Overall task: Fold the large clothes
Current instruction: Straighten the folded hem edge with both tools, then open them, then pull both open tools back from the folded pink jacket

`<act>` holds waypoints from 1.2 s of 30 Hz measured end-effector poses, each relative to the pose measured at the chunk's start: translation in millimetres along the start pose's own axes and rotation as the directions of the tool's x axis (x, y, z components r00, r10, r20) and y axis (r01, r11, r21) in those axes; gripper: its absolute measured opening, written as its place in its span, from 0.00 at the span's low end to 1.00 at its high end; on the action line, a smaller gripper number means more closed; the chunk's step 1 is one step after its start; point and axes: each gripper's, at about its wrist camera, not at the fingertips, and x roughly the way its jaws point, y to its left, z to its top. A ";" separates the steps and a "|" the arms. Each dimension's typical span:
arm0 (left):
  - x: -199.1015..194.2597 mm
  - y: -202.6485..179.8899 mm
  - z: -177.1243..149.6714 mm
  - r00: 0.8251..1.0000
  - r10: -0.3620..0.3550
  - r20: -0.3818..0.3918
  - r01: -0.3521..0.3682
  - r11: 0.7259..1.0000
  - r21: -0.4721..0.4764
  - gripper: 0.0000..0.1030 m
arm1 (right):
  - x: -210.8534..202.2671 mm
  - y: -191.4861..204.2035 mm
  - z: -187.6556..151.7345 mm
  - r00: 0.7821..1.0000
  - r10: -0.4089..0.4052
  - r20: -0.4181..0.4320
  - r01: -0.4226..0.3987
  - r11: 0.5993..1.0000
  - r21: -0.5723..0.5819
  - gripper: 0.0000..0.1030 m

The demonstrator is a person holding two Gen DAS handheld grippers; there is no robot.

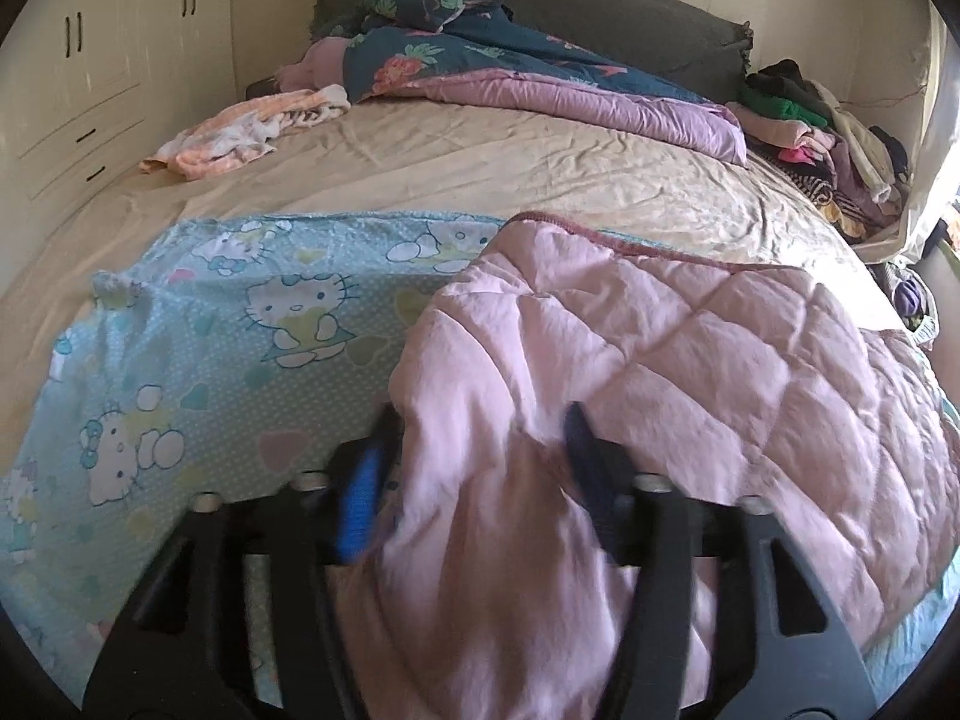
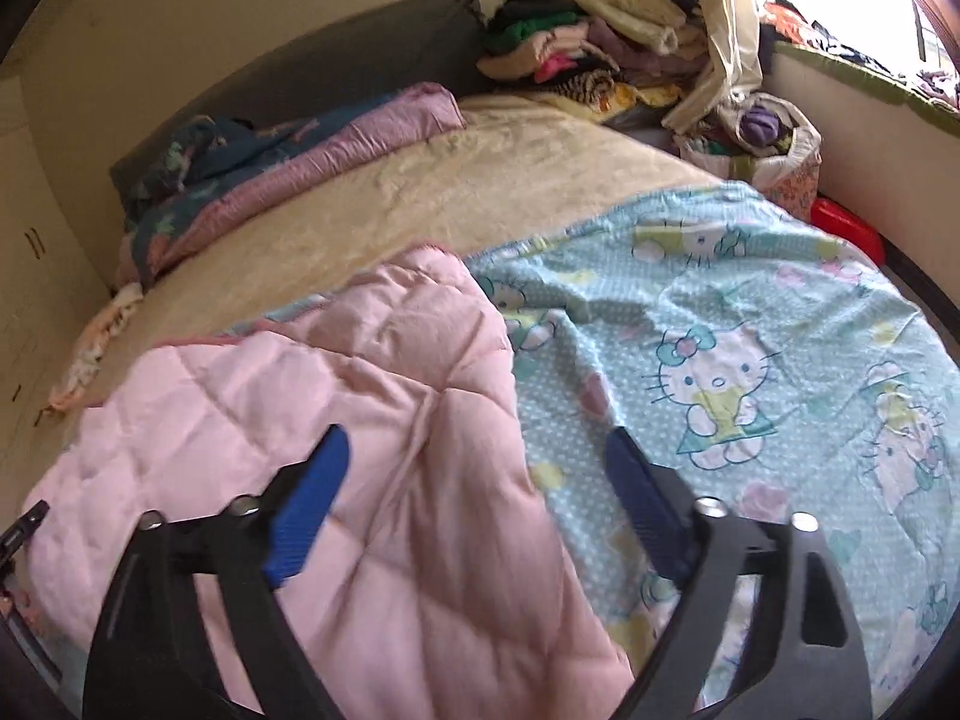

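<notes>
Fingers (image 1: 375, 468) of the left gripper (image 1: 480, 456) hold a bunched fold of pink quilt (image 1: 690, 348).
The right gripper (image 2: 480, 468) hangs wide apart above the quilt, which lies on a cat-print sheet (image 2: 750, 330) at the bed's (image 2: 480, 180) near end.

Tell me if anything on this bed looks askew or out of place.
The pink quilted blanket lies bunched and crooked across the Hello Kitty sheet, with one edge slanting diagonally. A crumpled peach cloth sits loose near the bed's far left edge, away from the clothes pile.
</notes>
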 end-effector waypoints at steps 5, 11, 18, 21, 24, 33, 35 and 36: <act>-23.3 -1.4 -4.7 1.000 -0.021 0.014 0.021 1.000 -0.009 0.77 | -41.4 7.9 -4.4 0.997 0.058 0.049 -0.057 0.998 -0.030 0.96; -52.0 -2.9 -15.6 0.999 -0.038 0.033 0.039 0.999 -0.013 0.89 | -82.5 23.4 -15.2 0.991 0.063 0.120 -0.052 0.994 -0.092 0.96; -82.6 -5.7 -28.3 0.997 -0.053 0.054 0.053 0.999 -0.011 0.91 | -109.8 31.2 -31.0 0.988 0.090 0.128 -0.076 0.991 -0.113 0.96; -92.3 -5.9 -34.5 0.996 -0.067 0.054 0.068 0.997 -0.023 0.91 | -116.8 33.4 -37.5 0.987 0.106 0.117 -0.094 0.990 -0.105 0.96; -98.8 -7.1 -41.2 0.996 -0.075 0.051 0.077 0.997 -0.027 0.91 | -121.5 33.0 -44.4 0.989 0.106 0.107 -0.097 0.991 -0.090 0.96; -102.9 -8.6 -64.2 0.998 -0.055 0.027 0.055 0.998 -0.019 0.91 | -122.3 19.9 -61.7 0.996 0.063 0.062 -0.062 0.998 -0.010 0.96; -101.3 -6.9 -69.2 0.998 -0.057 0.016 0.058 0.998 -0.032 0.91 | -119.2 14.0 -66.1 0.998 0.050 0.040 -0.051 0.998 0.029 0.96; -100.3 -6.3 -71.5 0.998 -0.058 0.011 0.059 0.998 -0.036 0.91 | -117.6 11.4 -67.6 0.998 0.048 0.031 -0.049 0.998 0.041 0.96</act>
